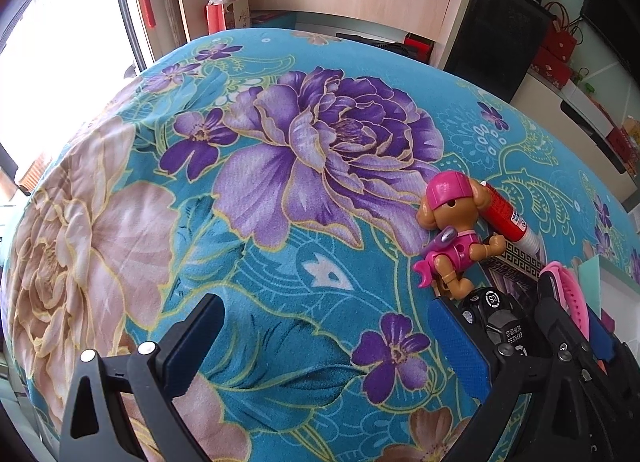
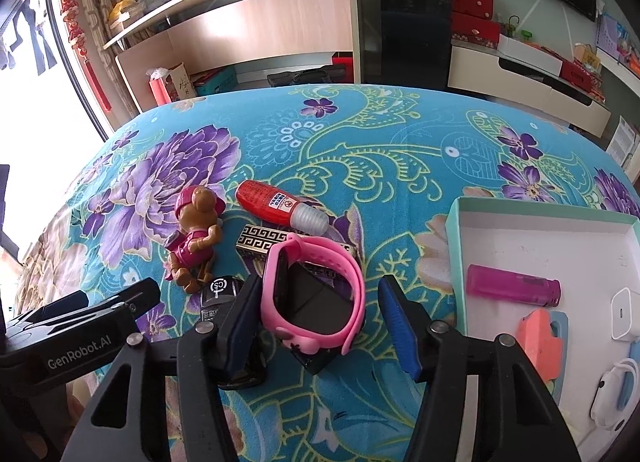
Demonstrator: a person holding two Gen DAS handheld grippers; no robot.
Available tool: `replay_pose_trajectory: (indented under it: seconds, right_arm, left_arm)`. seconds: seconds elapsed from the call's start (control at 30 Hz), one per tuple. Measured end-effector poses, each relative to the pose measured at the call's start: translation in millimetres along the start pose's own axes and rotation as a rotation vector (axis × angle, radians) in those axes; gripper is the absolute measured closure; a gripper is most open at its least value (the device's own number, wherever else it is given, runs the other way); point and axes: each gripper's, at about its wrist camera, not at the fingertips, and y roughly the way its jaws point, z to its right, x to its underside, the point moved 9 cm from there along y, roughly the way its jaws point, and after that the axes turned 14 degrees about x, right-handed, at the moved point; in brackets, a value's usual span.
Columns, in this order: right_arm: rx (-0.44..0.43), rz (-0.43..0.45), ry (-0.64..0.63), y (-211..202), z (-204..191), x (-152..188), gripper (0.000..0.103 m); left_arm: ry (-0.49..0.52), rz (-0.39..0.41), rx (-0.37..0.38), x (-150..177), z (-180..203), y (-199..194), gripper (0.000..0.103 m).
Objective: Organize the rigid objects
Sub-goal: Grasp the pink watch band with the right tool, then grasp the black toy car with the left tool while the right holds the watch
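Observation:
A pink watch (image 2: 316,294) stands on its edge between the open fingers of my right gripper (image 2: 320,318), which are not closed on it. Behind it lie a patterned box (image 2: 260,240), a red bottle (image 2: 276,204) and a toy dog in pink (image 2: 196,234). A black round object (image 2: 220,294) lies left of the watch. My left gripper (image 1: 328,342) is open and empty over the cloth, left of the toy dog (image 1: 452,230) and the red bottle (image 1: 504,214). A white tray (image 2: 520,234) at right holds a purple lighter (image 2: 512,286).
The table is covered with a blue floral cloth (image 1: 240,182). The tray also holds a coral piece (image 2: 540,346), a white charger (image 2: 624,314) and a white and blue item (image 2: 616,394). Shelves and a cabinet (image 2: 260,22) stand beyond the far edge.

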Motion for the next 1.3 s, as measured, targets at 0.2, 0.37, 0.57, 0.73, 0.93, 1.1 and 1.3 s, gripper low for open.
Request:
replay_pose_trajectory:
  seconds: [0.2, 0.37, 0.57, 0.73, 0.93, 1.1, 1.3]
  right_arm:
    - [-0.018, -0.007, 0.006, -0.6, -0.2, 1.0, 0.051]
    - [-0.030, -0.014, 0.025, -1.1, 3.9, 1.4, 0.051]
    - [-0.034, -0.001, 0.059, -7.7, 13.2, -2.0, 0.052]
    - [-0.024, 0.019, 0.092, -17.7, 27.9, -6.1, 0.052]
    - [0.007, 0.062, 0.160, -33.7, 56.8, -13.1, 0.052]
    - [0.014, 0.068, 0.204, -38.3, 74.1, -14.7, 0.052]
    - [0.012, 0.060, 0.232, -37.5, 83.4, -13.4, 0.052]
  left_arm:
    - [0.012, -0.012, -0.003, 1.6, 2.1, 1.1, 0.000]
    - [0.026, -0.018, -0.008, 2.4, 4.3, 1.9, 0.000]
    - [0.045, -0.023, -0.002, 3.2, 8.9, 1.6, 0.000]
    - [0.070, -0.030, 0.014, 4.7, 17.1, 1.9, 0.000]
    - [0.118, -0.044, 0.066, 8.7, 39.5, 3.0, 0.000]
    - [0.163, -0.033, 0.090, 9.0, 56.6, 0.1, 0.000]
    - [0.192, -0.029, 0.110, 10.8, 69.2, -1.9, 0.000]
